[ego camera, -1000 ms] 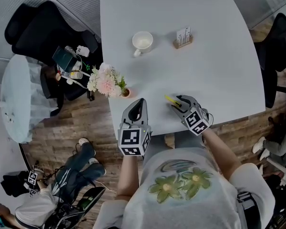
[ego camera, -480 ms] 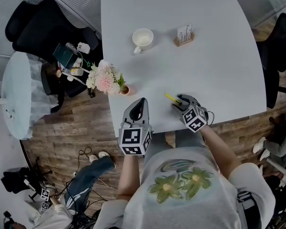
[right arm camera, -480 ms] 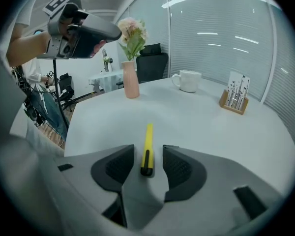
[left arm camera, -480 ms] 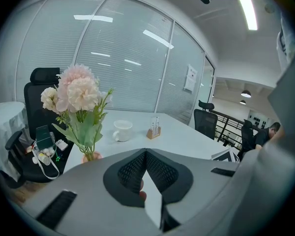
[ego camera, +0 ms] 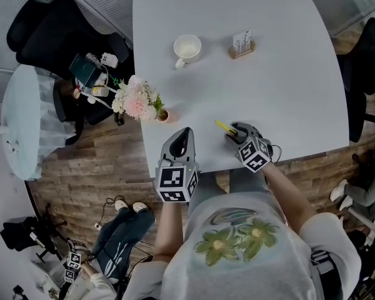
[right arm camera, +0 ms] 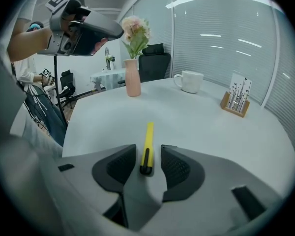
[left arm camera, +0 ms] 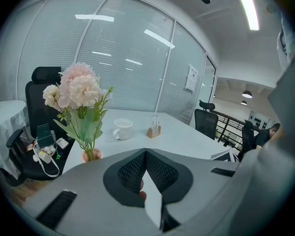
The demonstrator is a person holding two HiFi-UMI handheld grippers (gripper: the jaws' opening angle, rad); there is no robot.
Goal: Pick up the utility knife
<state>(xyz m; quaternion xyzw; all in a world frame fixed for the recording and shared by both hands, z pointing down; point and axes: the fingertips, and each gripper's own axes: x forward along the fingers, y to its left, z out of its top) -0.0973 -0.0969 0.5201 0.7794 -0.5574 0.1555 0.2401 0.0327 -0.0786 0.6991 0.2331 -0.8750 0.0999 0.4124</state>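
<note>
Your right gripper (right arm camera: 148, 157) is down at the near part of the white surface (ego camera: 287, 80), angled downward, jaws wide and closing. The utility knife (right arm camera: 147, 146) lies flat on the surface between them: yellow body, black slider at the end nearest you. A sliver of bare surface shows on each side of it, so neither pad is pressing on it and the knife is not gripped. From the head view the knife's yellow end pokes out ahead of the gripper, up and to the left, close to the front edge of the surface. Your left gripper (ego camera: 186, 134) is held up in the air by the near-left corner of the surface, jaws brought together at the tips with nothing between them (the right gripper view catches it raised well above the surface). Further back stand a white mug (ego camera: 187, 47) and, just to its right, a small wooden card holder (ego camera: 241, 46). A pink vase of pale flowers (ego camera: 137, 102) stands at the left edge, well apart from the knife.
</note>
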